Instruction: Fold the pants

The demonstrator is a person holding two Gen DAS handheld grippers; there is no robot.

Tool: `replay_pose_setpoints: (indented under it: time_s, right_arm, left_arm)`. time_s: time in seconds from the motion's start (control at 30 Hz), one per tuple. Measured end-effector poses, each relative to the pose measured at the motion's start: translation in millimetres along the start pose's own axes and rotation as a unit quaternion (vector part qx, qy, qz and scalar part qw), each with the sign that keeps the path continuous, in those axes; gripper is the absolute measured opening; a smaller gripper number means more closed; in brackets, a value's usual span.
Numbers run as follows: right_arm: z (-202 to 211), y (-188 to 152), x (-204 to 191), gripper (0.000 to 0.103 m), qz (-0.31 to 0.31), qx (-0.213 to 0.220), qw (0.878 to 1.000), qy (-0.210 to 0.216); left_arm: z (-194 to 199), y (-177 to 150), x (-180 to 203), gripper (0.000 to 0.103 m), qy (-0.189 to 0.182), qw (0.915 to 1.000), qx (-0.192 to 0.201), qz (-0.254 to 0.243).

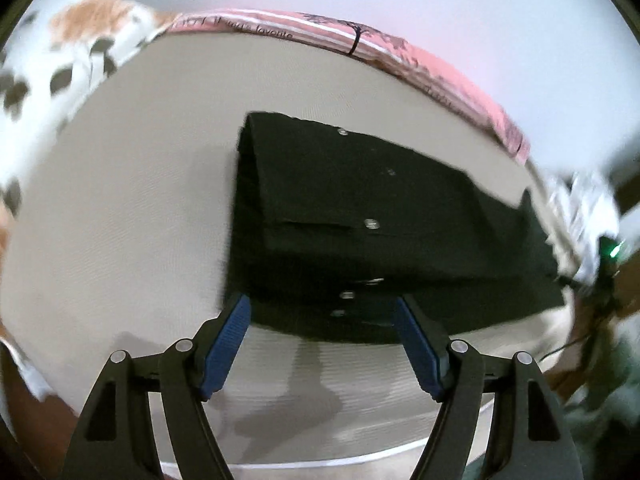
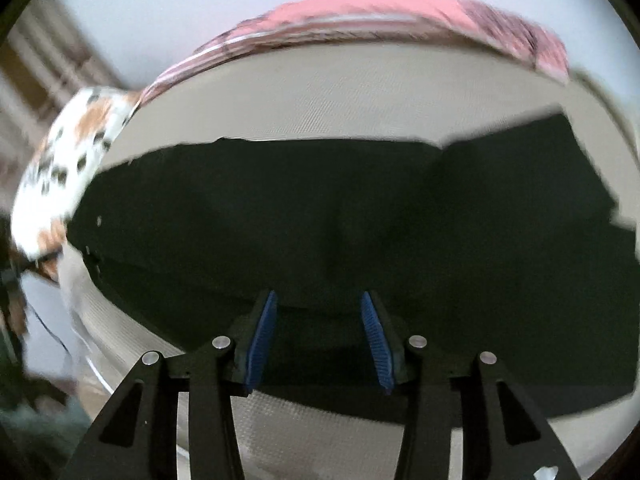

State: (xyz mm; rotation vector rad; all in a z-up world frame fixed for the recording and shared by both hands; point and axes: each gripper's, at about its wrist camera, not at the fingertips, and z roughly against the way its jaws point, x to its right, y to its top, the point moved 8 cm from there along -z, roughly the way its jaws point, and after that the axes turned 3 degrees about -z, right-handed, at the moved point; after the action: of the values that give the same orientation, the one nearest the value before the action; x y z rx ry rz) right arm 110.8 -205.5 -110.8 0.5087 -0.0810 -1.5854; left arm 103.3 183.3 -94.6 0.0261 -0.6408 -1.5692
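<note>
Black pants [image 1: 380, 216] lie flat on a pale mattress [image 1: 120, 220], folded lengthwise, with small silver rivets showing at the waist end. My left gripper [image 1: 322, 308] hangs open above the near waist corner, its blue pads [image 1: 228, 344] apart with nothing pressed between them. In the right wrist view the pants [image 2: 320, 220] spread wide across the mattress [image 2: 320, 92]. My right gripper [image 2: 318, 306] is open over their near edge, blue pads [image 2: 262, 336] clear of the cloth.
A pink printed blanket [image 1: 400, 48] runs along the far edge of the mattress against a white wall. A white cloth with orange and grey spots [image 1: 60, 64] lies at the left end. A device with a green light [image 1: 614, 250] and cables sits at the right.
</note>
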Motion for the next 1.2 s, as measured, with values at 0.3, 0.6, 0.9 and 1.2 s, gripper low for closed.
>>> replay_pose_setpoints:
  time_s: [0.3,0.6,0.9,1.2]
  right_arm:
    - [-8,-18,40,0.043,-0.138,-0.017,0.989,0.057]
    - [-20,-25,64,0.044,-0.24,-0.031,0.965,0.097]
    - [-28,-10,83,0.042,-0.286,-0.003,0.952,0.107]
    - [-32,2,89,0.011,-0.288,0.028,0.954,0.079]
  left_arm:
    - [-32,10,-4,0.068,-0.096,0.9746,-0.022,0.201]
    - [-45,21,-19,0.054,-0.096,0.9586,-0.025,0.267]
    - [-43,20,-27,0.03,-0.075,0.9656,-0.011,0.249]
    - [-44,24,-23,0.029,-0.066,0.9755,-0.007,0.21]
